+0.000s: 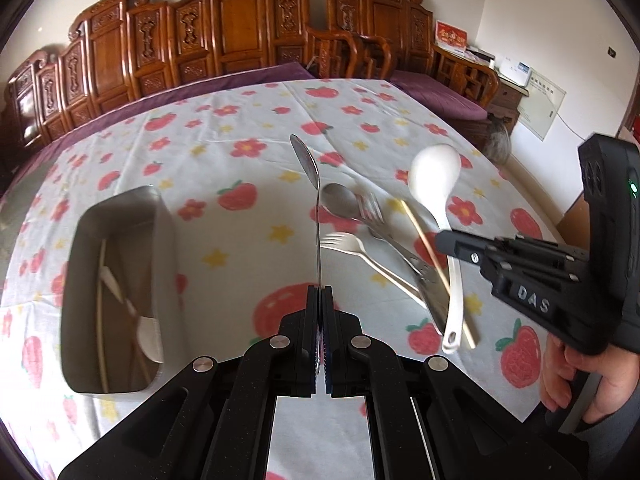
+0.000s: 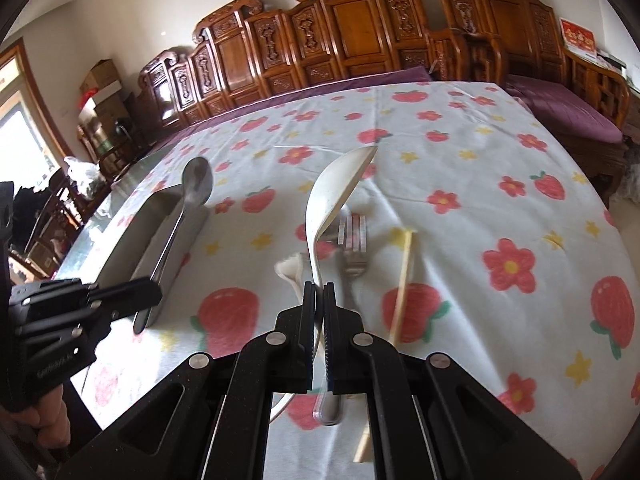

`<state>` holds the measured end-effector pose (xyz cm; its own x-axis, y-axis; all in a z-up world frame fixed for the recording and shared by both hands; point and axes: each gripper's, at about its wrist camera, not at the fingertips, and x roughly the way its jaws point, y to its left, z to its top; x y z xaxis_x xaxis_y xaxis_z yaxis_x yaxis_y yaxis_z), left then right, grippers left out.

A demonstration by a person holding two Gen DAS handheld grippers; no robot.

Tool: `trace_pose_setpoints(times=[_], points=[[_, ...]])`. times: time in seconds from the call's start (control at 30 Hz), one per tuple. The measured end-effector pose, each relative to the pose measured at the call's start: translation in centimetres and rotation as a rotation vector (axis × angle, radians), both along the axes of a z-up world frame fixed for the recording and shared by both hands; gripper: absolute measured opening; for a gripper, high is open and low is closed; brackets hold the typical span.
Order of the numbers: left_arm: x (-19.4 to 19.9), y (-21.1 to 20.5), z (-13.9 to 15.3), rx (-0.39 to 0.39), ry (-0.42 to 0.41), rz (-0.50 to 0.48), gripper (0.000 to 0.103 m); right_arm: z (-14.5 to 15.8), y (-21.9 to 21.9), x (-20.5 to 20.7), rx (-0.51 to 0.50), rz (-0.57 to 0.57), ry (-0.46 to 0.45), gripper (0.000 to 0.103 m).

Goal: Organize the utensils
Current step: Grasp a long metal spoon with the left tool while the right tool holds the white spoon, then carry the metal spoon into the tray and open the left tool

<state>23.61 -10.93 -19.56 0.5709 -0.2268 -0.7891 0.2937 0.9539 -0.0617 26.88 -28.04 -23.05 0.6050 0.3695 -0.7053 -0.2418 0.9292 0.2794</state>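
My left gripper [image 1: 320,292] is shut on the handle of a metal spoon [image 1: 306,164], held edge-on above the table; it also shows in the right wrist view [image 2: 196,184] over the metal tray [image 2: 120,256]. My right gripper [image 2: 319,288] is shut on a white ceramic spoon [image 2: 336,188], lifted above the table; the left wrist view shows it too [image 1: 434,178]. The metal tray [image 1: 84,240] at the left holds a chopstick and a white utensil. On the cloth lie a metal spoon [image 1: 340,200], a metal fork [image 1: 370,208], a white fork [image 1: 344,242] and a chopstick [image 1: 424,236].
The table has a white cloth [image 1: 240,128] with strawberries and flowers. Carved wooden chairs [image 1: 240,28] with purple cushions stand along the far edge. A side table with papers [image 1: 516,72] is at the right.
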Motion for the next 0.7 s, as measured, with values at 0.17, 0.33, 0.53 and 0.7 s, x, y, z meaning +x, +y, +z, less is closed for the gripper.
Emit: trace_pose_setpoints(times=[0.17,0.33,0.53,0.7], points=[[0.3,1.6,0.5,0.005,-0.01,0.023,0.001,0.5,2.3,-0.7,0.01,0.048,-0.005,0.005],[0.6,4.2,1.0,-0.02,-0.01,0.048,0.001,1.6,4.3,-2.2,0.026,0.092,-0.035,0.005],[1.2,7.9,0.7,-0.007,-0.01,0.087,0.001,1.9,6.2,-3.3,0.009,0.119,-0.041,0.005],[1.8,10.6,0.0,0.001,0.002,0.111,0.001,1.8,6.6,-3.6,-0.002,0.124,-0.042,0.005]])
